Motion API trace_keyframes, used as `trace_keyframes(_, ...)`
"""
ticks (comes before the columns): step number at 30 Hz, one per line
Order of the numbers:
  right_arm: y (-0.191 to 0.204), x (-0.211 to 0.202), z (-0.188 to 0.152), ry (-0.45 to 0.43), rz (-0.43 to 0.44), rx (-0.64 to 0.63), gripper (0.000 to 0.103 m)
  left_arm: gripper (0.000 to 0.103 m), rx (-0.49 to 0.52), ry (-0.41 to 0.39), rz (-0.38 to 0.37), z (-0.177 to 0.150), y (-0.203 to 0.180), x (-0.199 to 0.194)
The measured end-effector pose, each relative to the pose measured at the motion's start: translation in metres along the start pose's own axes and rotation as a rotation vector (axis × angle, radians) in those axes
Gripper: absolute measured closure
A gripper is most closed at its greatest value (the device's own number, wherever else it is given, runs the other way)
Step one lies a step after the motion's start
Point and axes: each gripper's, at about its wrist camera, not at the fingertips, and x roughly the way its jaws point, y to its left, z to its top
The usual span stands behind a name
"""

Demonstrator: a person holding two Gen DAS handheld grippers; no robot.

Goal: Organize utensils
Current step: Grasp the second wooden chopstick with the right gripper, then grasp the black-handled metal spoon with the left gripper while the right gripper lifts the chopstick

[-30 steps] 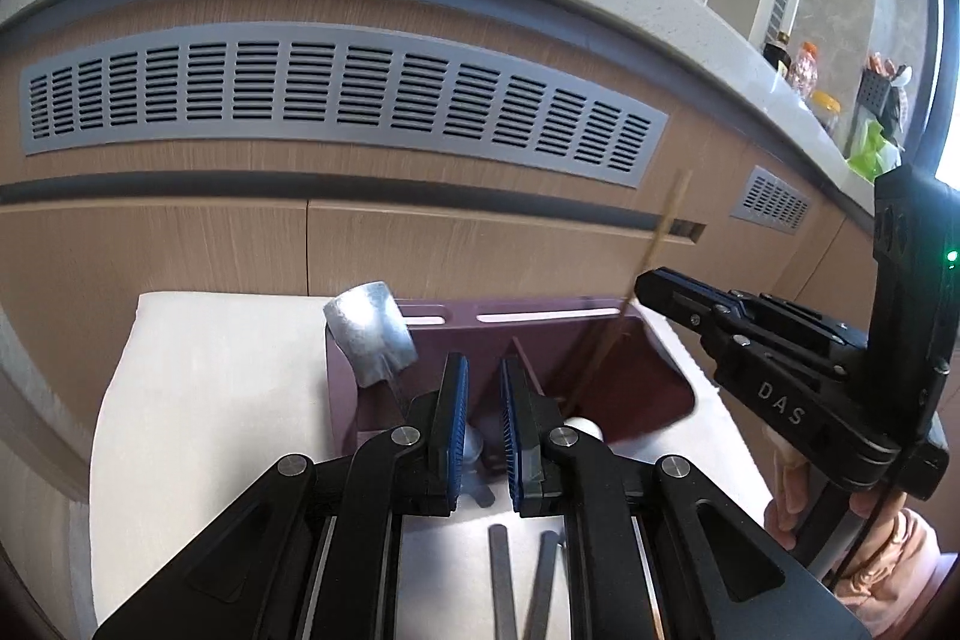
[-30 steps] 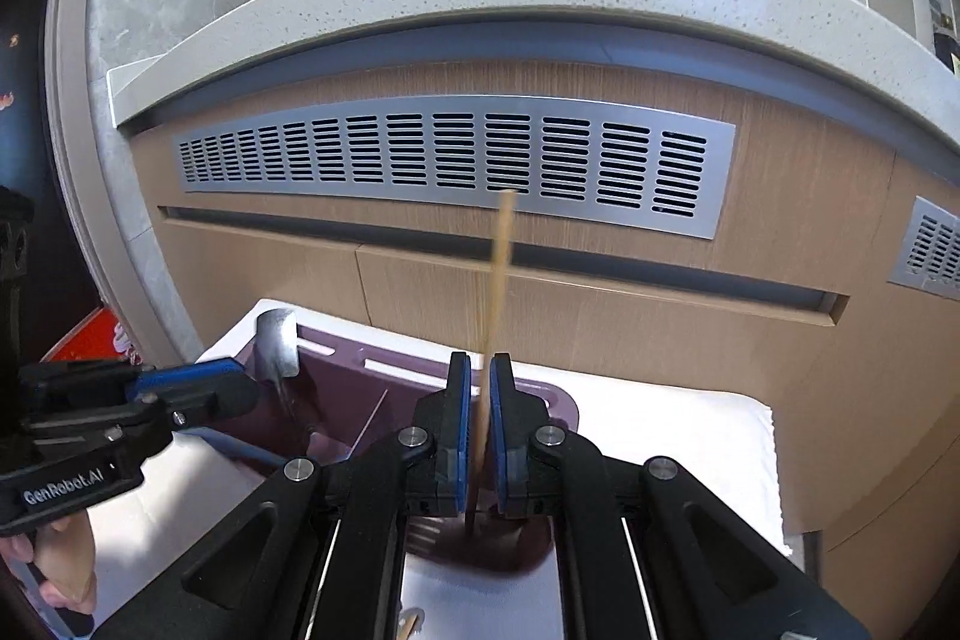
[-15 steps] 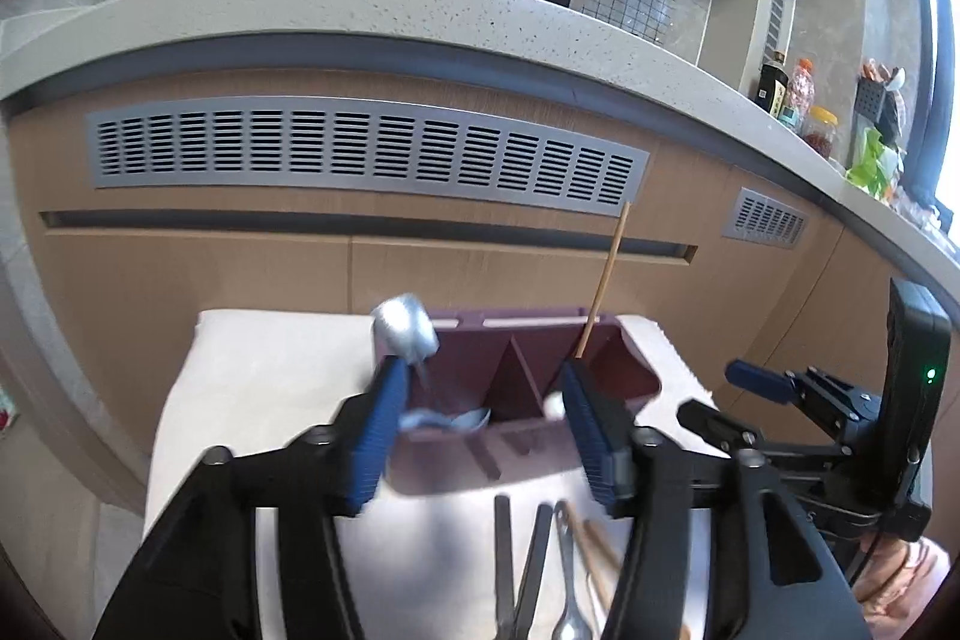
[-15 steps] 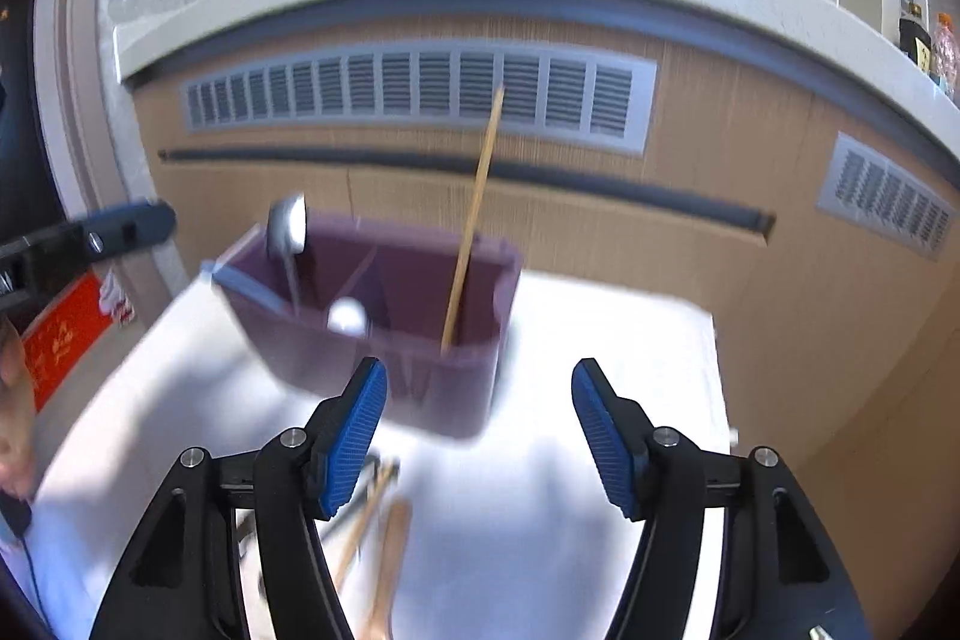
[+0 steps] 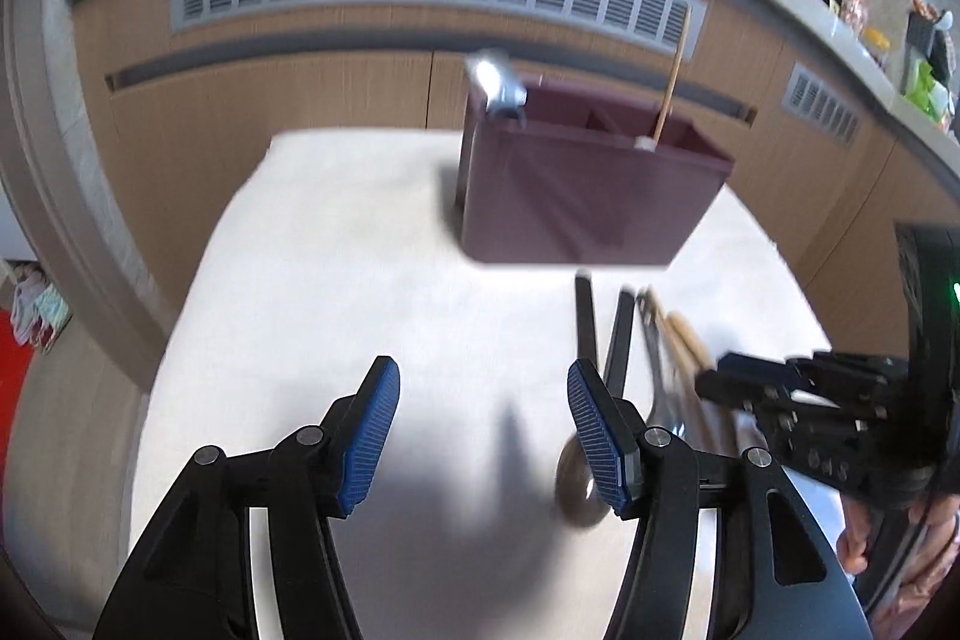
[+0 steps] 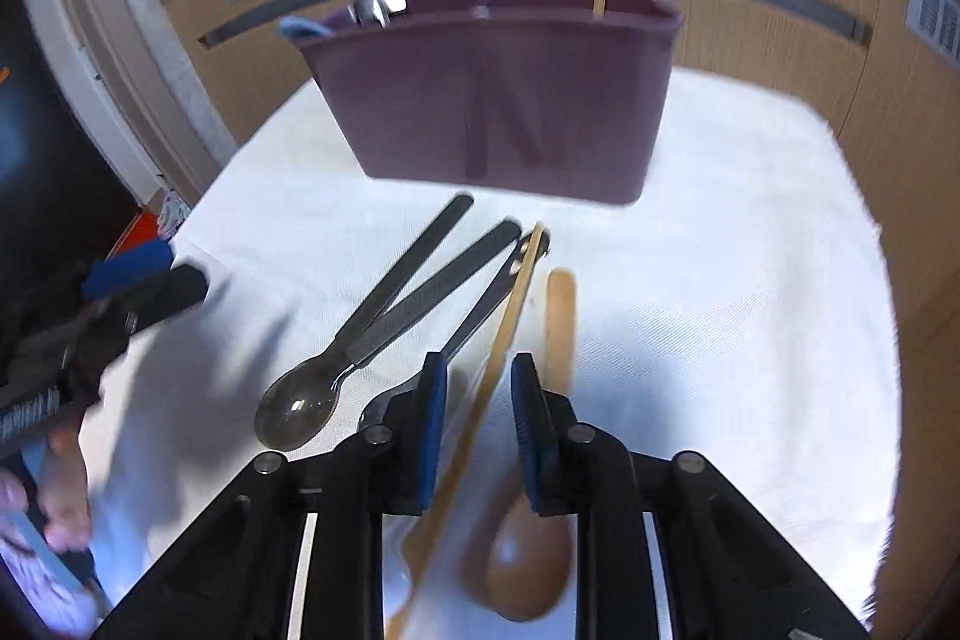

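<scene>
The right gripper (image 6: 474, 424), its jaws just narrowing around but not yet pinching a loose chopstick (image 6: 507, 316) beside the holder (image 6: 498, 100), readied a pickup, while the left gripper (image 5: 480, 436) hung open and empty.

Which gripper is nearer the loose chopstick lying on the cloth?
Right. The right gripper has its jaws on either side of the chopstick, just closing in; the left gripper hangs open, off to the side.

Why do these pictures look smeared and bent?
Left wrist view: motion blur smears the maroon caddy and the utensils below it, and the fisheye lens bows the counter edge. Right wrist view: the wooden spoon is blurred, and dark shadows fall across the bright white cloth.
</scene>
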Motion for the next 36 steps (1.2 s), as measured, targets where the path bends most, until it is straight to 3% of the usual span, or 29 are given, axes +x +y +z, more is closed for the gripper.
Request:
trace_keyframes(2,0.001,0.008,0.001,0.019,-0.020,0.016,0.088,0.036,0.002,0.007,0.006,-0.007,0.002,0.000)
trace_keyframes(10,0.009,0.017,0.004,0.021,-0.086,-0.017,0.091,0.035,-0.002,0.014,-0.019,-0.011,0.004,0.002)
trace_keyframes(18,-0.019,-0.019,-0.009,-0.053,-0.064,0.020,0.092,0.035,0.042,0.063,-0.060,-0.015,-0.010,0.009)
trace_keyframes(24,-0.041,-0.038,-0.024,-0.079,-0.036,0.061,0.092,0.035,0.113,0.126,-0.164,-0.012,-0.039,0.025)
trace_keyframes(27,-0.049,-0.040,-0.029,-0.087,-0.026,0.079,0.092,0.042,0.195,0.165,-0.174,-0.006,-0.056,0.036)
trace_keyframes(29,-0.053,-0.040,-0.032,-0.090,-0.025,0.083,0.092,0.057,0.269,0.202,-0.151,0.000,-0.067,0.047)
trace_keyframes(31,-0.056,-0.040,-0.036,-0.098,-0.021,0.086,0.092,0.064,0.326,0.235,-0.111,0.007,-0.075,0.059)
trace_keyframes(36,-0.063,-0.036,-0.041,-0.099,0.009,0.103,0.092,0.069,0.413,0.322,-0.090,0.018,-0.093,0.082)
